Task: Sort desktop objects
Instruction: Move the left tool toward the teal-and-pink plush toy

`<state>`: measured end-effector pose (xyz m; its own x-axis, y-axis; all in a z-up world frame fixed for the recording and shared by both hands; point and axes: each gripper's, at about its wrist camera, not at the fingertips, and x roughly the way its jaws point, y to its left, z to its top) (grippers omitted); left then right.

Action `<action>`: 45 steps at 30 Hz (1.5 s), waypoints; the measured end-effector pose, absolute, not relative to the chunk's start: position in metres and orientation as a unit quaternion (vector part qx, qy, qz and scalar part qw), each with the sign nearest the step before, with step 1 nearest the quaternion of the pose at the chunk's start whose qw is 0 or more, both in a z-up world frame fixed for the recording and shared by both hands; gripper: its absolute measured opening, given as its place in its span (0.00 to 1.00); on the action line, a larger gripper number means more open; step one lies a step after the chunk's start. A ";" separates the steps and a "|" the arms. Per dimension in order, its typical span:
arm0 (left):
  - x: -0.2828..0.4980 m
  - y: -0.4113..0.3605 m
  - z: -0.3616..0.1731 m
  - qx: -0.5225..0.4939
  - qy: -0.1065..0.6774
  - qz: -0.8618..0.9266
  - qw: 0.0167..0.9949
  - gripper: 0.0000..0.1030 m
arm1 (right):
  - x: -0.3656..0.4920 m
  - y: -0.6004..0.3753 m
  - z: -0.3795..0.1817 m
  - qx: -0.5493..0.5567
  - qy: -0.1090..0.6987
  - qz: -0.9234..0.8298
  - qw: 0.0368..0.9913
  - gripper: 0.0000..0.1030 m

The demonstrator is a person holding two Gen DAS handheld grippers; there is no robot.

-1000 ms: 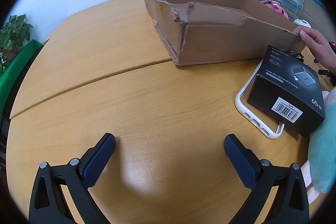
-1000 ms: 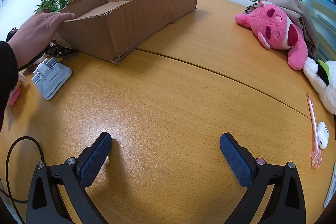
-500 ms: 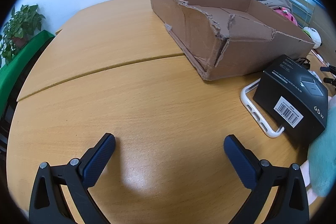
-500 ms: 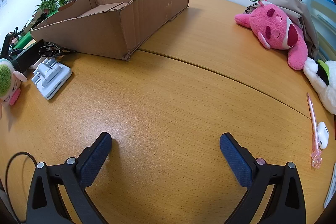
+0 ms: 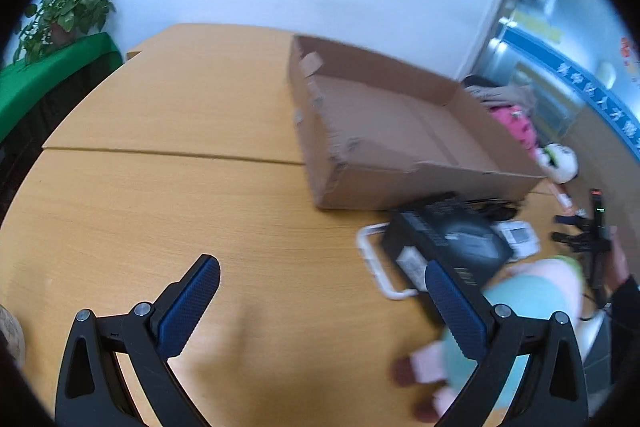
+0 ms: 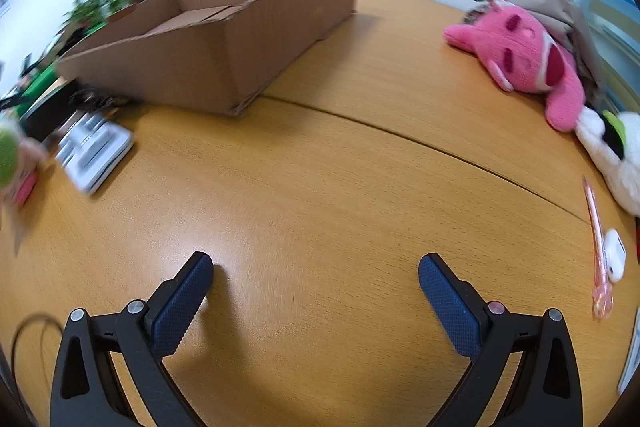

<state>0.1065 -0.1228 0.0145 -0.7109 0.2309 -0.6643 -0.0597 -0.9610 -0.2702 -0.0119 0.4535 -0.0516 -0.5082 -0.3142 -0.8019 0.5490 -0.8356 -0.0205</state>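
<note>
Both tongs wide open, holding nothing: left tongs (image 5: 322, 281) and right tongs (image 6: 316, 277) hover low over bare table (image 6: 320, 195), no target picked yet. Cardboard box (image 6: 224, 39) sits open-topped mid-table, likely the drop spot. Loose stuff rings it: black box (image 5: 444, 243) on a white frame just beside the box front, pink plush (image 6: 528, 55) and pen (image 6: 598, 243) near the right edge. Plenty of clear wood between me and the box; right-edge items risk sliding off
</note>
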 end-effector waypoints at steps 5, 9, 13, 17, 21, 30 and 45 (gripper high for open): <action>0.126 -0.094 0.016 -0.380 -0.112 0.914 0.090 0.99 | -0.010 0.437 -0.052 0.439 0.092 -0.879 0.163 1.00; 0.129 -0.073 0.011 -0.380 -0.111 0.913 0.102 0.99 | -0.005 0.427 -0.052 0.445 0.062 -0.887 0.104 1.00; 0.125 -0.069 0.009 -0.384 -0.132 0.908 0.109 0.99 | 0.000 0.421 -0.050 0.447 0.045 -0.890 0.071 1.00; 0.132 -0.069 0.013 -0.376 -0.137 0.908 0.125 0.99 | 0.009 0.419 -0.050 0.449 0.036 -0.891 0.052 1.00; 0.143 -0.067 0.017 -0.370 -0.151 0.901 0.171 0.99 | 0.024 0.411 -0.051 0.448 0.038 -0.891 0.057 1.00; 0.133 -0.042 -0.006 -0.391 -0.178 0.874 0.226 1.00 | 0.036 0.396 -0.052 0.446 0.058 -0.888 0.095 1.00; 0.125 -0.021 -0.009 -0.383 -0.188 0.859 0.282 0.70 | 0.149 0.295 0.038 0.331 0.031 -0.871 0.360 1.00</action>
